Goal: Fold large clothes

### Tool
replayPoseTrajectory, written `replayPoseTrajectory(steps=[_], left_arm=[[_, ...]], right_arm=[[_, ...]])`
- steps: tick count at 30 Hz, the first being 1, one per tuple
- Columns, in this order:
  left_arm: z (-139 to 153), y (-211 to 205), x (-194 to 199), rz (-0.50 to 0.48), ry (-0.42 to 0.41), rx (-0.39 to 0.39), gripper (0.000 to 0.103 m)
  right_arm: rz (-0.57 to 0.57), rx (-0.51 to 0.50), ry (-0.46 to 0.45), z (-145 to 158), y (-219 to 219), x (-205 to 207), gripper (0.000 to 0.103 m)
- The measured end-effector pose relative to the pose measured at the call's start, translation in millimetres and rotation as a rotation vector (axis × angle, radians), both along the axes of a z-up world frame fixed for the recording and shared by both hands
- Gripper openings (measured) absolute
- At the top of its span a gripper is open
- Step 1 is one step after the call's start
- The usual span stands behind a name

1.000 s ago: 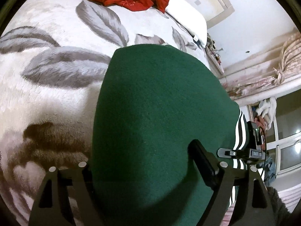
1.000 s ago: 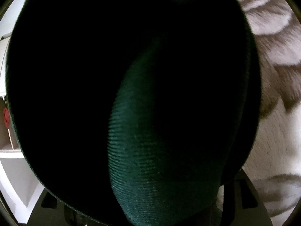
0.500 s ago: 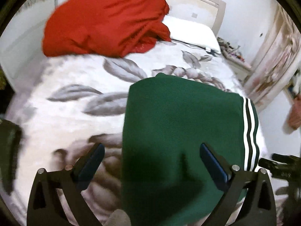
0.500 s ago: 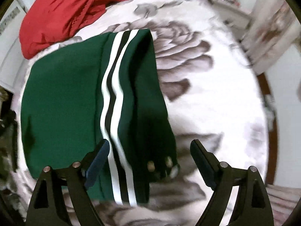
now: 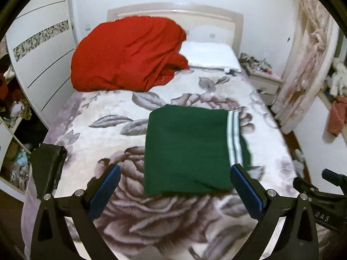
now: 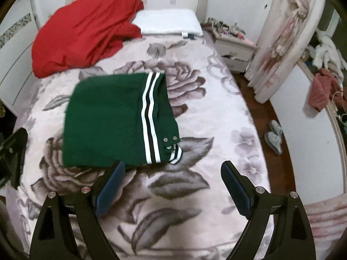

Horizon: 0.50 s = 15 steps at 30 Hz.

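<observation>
A dark green garment (image 5: 188, 149) with white and black side stripes lies folded into a flat rectangle in the middle of the flower-patterned bed cover (image 5: 164, 223). In the right wrist view the same green garment (image 6: 108, 121) shows snap buttons at its near right corner. My left gripper (image 5: 175, 169) hovers above the garment's near edge, open, with nothing between its blue pads. My right gripper (image 6: 173, 164) hangs over the bed cover (image 6: 195, 195) just in front of the striped corner, open and empty. Neither gripper touches the cloth.
A heap of red cloth (image 5: 128, 54) lies by the headboard beside a white pillow (image 5: 210, 54). A white wardrobe (image 5: 41, 49) stands left and a black object (image 5: 47, 166) sits at the bed's left edge. To the right are a nightstand (image 6: 234, 45), curtains (image 6: 279, 34) and slippers (image 6: 274, 136).
Both grippers have let go of the green garment, opened wider and pulled up and back. The garment, which filled the right view, now lies flat and folded on the bed.
</observation>
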<state>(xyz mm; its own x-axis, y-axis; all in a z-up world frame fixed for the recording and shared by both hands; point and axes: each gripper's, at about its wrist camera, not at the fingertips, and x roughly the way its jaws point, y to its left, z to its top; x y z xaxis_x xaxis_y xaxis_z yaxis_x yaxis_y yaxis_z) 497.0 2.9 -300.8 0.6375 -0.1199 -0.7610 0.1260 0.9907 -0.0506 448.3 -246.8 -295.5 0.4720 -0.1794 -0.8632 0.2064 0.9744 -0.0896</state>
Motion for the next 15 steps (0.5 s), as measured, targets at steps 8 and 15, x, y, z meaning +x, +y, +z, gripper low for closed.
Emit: replayPoseTrajectory(steps=[8, 15], left_arm=[[91.4, 5.2, -92.3, 0.019, -0.039, -0.009, 0.103], [162.1, 10.7, -167.5, 0.037, -0.096, 0.015, 0.103]], right_arm=[[0.024, -0.024, -0.101, 125.5, 12.6, -118.6, 0.092], [0.048, -0.036, -0.199, 221.7, 28.8, -212.4, 0.094]])
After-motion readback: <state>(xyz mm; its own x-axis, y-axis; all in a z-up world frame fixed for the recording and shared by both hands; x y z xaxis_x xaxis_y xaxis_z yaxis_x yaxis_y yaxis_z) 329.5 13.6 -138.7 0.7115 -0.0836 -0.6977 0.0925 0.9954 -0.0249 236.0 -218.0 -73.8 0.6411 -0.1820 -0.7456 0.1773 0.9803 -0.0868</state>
